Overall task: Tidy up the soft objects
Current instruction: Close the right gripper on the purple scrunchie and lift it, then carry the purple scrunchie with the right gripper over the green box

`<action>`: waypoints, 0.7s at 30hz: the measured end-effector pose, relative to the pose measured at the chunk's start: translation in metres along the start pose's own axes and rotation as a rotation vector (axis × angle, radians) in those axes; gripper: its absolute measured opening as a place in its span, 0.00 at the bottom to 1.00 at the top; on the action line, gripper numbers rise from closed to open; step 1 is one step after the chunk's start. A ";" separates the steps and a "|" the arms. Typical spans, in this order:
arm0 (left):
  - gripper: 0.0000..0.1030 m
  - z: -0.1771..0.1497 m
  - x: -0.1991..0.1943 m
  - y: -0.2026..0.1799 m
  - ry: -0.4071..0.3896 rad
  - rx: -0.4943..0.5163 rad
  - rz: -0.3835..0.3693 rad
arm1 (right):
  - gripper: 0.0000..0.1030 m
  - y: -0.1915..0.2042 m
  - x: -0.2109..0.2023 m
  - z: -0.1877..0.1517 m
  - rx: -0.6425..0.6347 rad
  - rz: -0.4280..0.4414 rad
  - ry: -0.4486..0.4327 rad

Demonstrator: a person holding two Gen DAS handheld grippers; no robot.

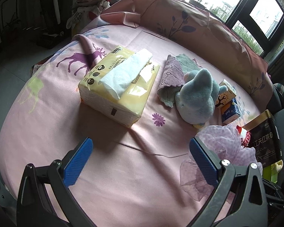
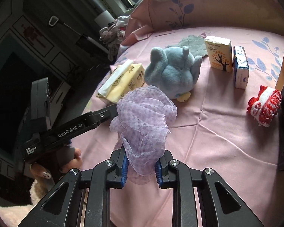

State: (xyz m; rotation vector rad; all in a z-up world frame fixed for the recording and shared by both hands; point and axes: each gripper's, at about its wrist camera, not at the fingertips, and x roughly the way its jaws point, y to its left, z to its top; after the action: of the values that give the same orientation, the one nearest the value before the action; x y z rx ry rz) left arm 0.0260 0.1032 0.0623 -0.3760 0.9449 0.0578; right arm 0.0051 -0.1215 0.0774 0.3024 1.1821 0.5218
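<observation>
Lilac mesh bath pouf (image 2: 144,121), pinched in the right claw (image 2: 141,172) above the bed (image 2: 208,136); flimsy netting could slip free (left claw (image 1: 141,162) spread, empty).

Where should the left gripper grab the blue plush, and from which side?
Take the blue plush across its round body, coming down from above and the near side. The body is broad and soft; the thin ears would slip. The left gripper is open and empty, with bare sheet between.
</observation>
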 end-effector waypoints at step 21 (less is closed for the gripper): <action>0.90 -0.047 0.009 -0.063 0.259 0.207 -0.256 | 0.71 -0.036 -0.017 0.010 0.166 -0.041 -0.003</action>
State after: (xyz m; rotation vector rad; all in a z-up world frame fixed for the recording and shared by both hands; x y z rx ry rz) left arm 0.0086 0.0274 0.0484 -0.3140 1.1388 -0.3272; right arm 0.0176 -0.1606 0.0771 0.4202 1.2290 0.3882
